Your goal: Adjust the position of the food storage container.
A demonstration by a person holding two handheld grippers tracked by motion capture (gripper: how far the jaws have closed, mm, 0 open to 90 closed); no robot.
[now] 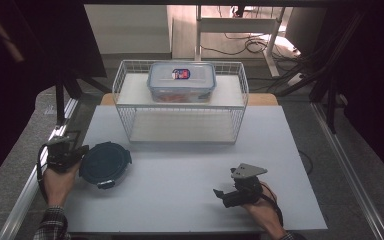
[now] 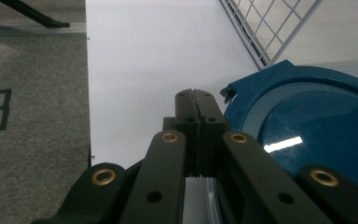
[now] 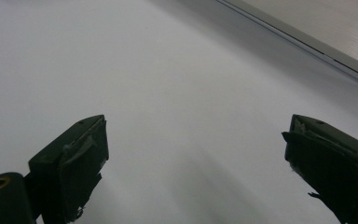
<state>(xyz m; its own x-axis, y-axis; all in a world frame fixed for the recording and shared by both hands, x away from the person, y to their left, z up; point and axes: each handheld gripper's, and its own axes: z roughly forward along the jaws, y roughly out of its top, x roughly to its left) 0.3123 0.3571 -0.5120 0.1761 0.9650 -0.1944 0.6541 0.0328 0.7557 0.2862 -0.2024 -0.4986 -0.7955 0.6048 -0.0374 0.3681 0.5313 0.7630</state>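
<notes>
Sitting clenched on nothing, the left tongs (image 2: 196, 100) rest just beside the round blue lid (image 2: 317, 135). The right tongs (image 3: 196, 158) gape over bare table (image 3: 168, 60). A bump could slide the lid away.

Black tongs (image 2: 196, 100) with brass-ringed screw holes, trailing black cables; checked sleeve cuffs on both forearms.

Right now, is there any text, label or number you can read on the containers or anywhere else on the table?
Label on the lid of the clear container in the wire basket: a red and blue sticker, its wording too small and blurred to read.
Blue round lid: no text to be seen.
White table: no markings.
</notes>
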